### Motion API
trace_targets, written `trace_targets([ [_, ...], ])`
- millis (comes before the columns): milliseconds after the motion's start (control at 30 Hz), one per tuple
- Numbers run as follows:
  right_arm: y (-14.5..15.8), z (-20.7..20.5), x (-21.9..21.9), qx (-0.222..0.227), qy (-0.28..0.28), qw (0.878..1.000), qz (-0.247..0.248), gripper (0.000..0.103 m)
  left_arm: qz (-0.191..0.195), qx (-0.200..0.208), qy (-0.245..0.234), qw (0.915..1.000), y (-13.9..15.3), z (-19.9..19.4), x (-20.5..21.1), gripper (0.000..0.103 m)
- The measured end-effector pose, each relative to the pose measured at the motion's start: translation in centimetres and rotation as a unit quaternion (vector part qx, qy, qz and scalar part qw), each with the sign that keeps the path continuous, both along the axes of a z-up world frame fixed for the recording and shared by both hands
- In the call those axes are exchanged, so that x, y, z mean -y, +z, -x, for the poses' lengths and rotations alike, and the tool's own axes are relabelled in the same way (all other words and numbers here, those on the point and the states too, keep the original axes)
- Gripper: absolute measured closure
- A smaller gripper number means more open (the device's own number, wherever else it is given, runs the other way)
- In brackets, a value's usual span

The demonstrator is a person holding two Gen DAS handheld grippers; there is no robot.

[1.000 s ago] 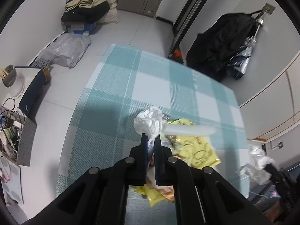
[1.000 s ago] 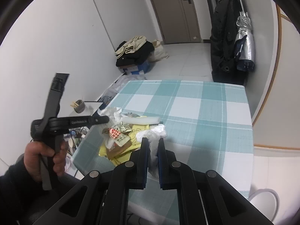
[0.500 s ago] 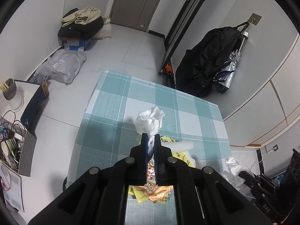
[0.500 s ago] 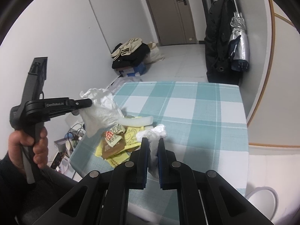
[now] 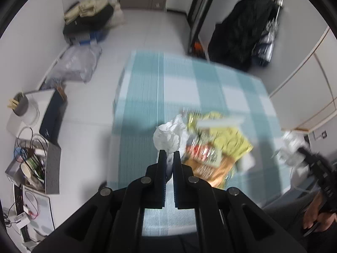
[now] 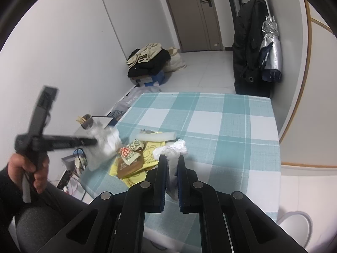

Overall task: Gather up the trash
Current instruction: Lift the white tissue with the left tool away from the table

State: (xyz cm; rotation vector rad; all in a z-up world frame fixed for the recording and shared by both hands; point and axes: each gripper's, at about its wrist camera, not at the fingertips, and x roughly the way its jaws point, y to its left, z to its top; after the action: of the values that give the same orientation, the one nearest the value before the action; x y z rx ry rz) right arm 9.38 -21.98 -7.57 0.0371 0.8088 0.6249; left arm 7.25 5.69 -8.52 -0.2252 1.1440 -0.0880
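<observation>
My left gripper (image 5: 169,155) is shut on a crumpled white tissue (image 5: 167,136) and holds it above the near left part of the checked table (image 5: 143,113). It also shows blurred in the right wrist view (image 6: 105,142). My right gripper (image 6: 171,161) is shut on a white plastic bag (image 6: 172,150) over the table's near edge. A pile of trash lies on the cloth: yellow wrappers (image 6: 150,149), a brown packet (image 6: 129,164), a red-and-white wrapper (image 6: 127,152) and a white foam strip (image 6: 157,136).
A white bin (image 6: 294,225) stands on the floor at the table's near right. Left of the table are a cluttered side shelf with a cup of sticks (image 5: 20,105) and a box of cables (image 5: 33,164). Bags and clothes (image 6: 149,63) lie by the far wall.
My left gripper with the tissue has dropped and swung back toward the trash pile, blurring its view. The right gripper still grips the white bag in about the same place.
</observation>
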Motion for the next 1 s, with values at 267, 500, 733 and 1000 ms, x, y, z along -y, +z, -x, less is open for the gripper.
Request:
trace_targets([
  [267,0.0,-0.1,0.0,-0.001,-0.001,1.0,0.0,0.095,0.014,-0.107,-0.01,0.9941,-4.9,-1.0,0.7,0.101],
  [500,0.1,-0.1,0.1,-0.001,-0.003,1.0,-0.005,0.095,0.018,-0.128,0.006,0.9916,-5.0,-1.0,-0.1,0.064],
  [733,0.2,0.0,0.1,0.001,-0.001,1.0,-0.006,0.095,-0.005,-0.105,0.006,0.9945,-3.1,-0.3,-0.3,0.046],
  [1000,0.5,0.1,0.2,0.002,-0.004,1.0,-0.011,0.095,-0.08,-0.07,-0.039,0.9935,-2.7,-0.8,1.6,0.046],
])
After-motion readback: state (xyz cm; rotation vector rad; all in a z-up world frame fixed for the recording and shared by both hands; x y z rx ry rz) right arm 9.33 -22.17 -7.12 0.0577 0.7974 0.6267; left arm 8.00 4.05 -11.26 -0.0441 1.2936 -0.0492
